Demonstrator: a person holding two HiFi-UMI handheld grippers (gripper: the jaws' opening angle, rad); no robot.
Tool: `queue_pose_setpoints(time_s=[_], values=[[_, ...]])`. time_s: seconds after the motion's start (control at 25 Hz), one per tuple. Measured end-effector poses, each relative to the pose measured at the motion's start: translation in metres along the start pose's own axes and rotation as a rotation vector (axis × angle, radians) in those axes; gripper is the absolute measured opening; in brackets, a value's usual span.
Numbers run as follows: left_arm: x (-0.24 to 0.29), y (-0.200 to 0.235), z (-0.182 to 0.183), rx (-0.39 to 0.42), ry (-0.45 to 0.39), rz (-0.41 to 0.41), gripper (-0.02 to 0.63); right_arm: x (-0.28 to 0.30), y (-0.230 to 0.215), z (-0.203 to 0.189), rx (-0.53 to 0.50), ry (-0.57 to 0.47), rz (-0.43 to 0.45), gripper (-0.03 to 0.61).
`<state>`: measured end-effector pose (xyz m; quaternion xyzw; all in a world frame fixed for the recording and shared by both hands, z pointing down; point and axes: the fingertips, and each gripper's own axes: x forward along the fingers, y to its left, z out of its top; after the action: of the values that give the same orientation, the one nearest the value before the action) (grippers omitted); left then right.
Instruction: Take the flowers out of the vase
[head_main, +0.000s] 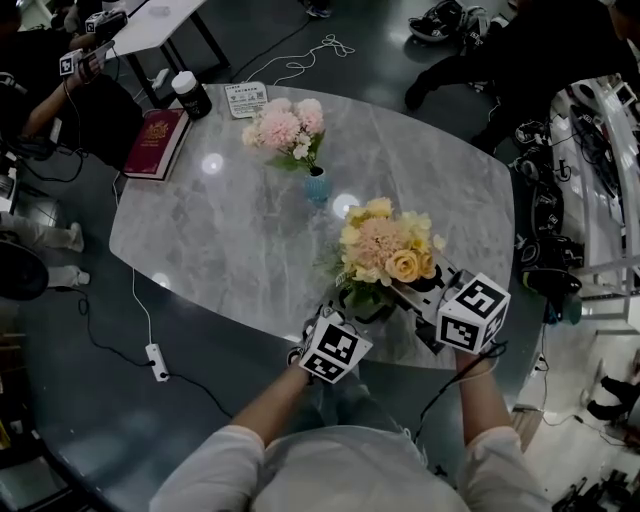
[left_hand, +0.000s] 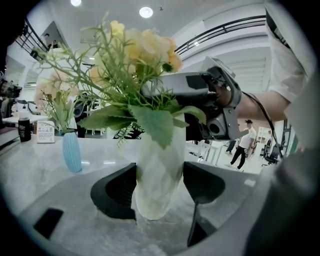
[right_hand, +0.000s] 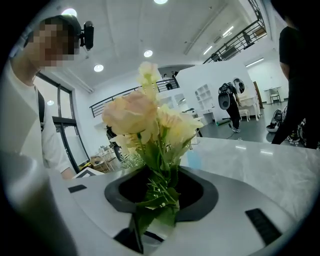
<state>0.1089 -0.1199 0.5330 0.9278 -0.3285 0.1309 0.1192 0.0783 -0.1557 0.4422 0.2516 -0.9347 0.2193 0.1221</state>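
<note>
A bunch of yellow flowers (head_main: 388, 245) stands in a pale, see-through vase (head_main: 365, 303) near the front edge of the grey marble table (head_main: 220, 230). In the left gripper view my left gripper (left_hand: 159, 182) has its two black pads pressed on either side of the vase (left_hand: 157, 175), low on its body. My right gripper (head_main: 402, 290) comes in from the right at the height of the stems. In the right gripper view its jaws are shut round the green stems (right_hand: 161, 192), below the blooms (right_hand: 150, 115). The vase stands upright on the table.
A small blue vase (head_main: 316, 185) with pink flowers stands further back at mid-table. At the far left corner lie a red book (head_main: 155, 140), a dark jar (head_main: 190, 95) and a white card (head_main: 246, 100). People sit and stand around the table. A cable and power strip (head_main: 157, 362) lie on the floor.
</note>
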Motion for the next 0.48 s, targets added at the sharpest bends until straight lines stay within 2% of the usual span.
queue_pose_setpoints(time_s=[0.48], values=[[0.000, 0.000, -0.002, -0.001, 0.012, -0.007, 0.302, -0.004, 0.000, 0.011, -0.012, -0.047, -0.032, 0.117]])
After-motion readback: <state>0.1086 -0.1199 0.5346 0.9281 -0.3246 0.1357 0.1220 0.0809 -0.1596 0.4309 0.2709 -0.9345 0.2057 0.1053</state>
